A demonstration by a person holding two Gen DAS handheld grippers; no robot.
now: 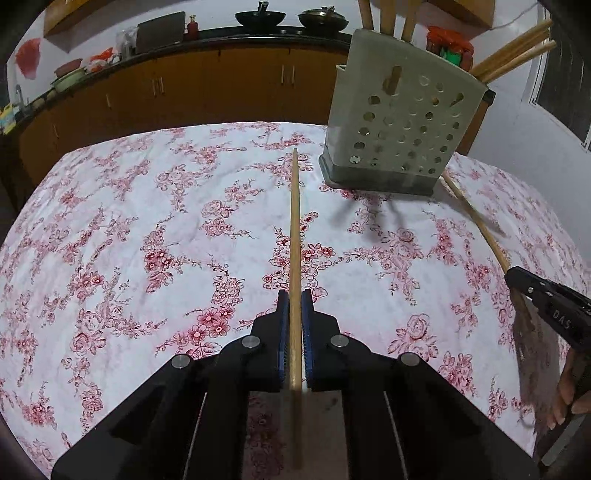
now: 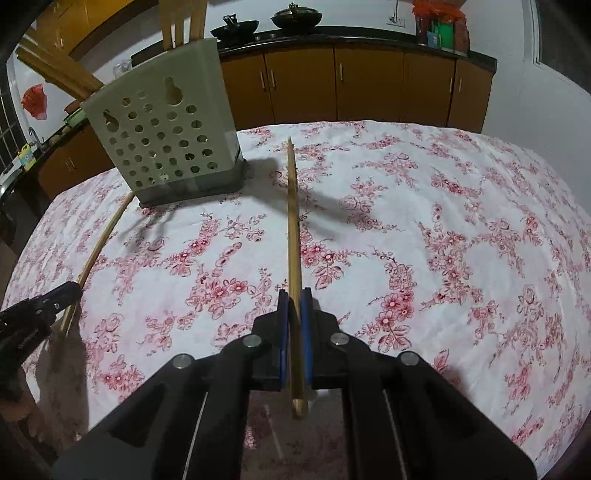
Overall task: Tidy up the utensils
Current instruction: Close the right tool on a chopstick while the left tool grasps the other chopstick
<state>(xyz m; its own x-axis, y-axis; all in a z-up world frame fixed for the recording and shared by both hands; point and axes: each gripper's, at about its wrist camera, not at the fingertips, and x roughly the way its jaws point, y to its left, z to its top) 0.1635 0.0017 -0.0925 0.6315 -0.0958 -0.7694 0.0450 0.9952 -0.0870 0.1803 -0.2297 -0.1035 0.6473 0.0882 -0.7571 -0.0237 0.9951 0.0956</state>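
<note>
My left gripper [image 1: 294,295] is shut on a long wooden stick [image 1: 294,221] that runs straight ahead over the floral cloth. In the right wrist view this gripper [image 2: 75,288] shows at the left edge, gripping that stick [image 2: 103,240]. My right gripper [image 2: 294,295] is shut on a second wooden stick [image 2: 293,221], whose far end points past the holder. It also appears at the right of the left wrist view [image 1: 513,275] with its stick [image 1: 476,218]. A pale perforated utensil holder [image 1: 399,122] [image 2: 166,140] stands upright between both grippers with several wooden handles sticking out.
A white cloth with red flowers covers the table [image 1: 147,221] [image 2: 443,240]. Behind the table runs a counter with brown cabinets [image 2: 369,85], carrying dark pans [image 1: 260,17] and jars. A person's hand [image 1: 569,398] shows at the right edge.
</note>
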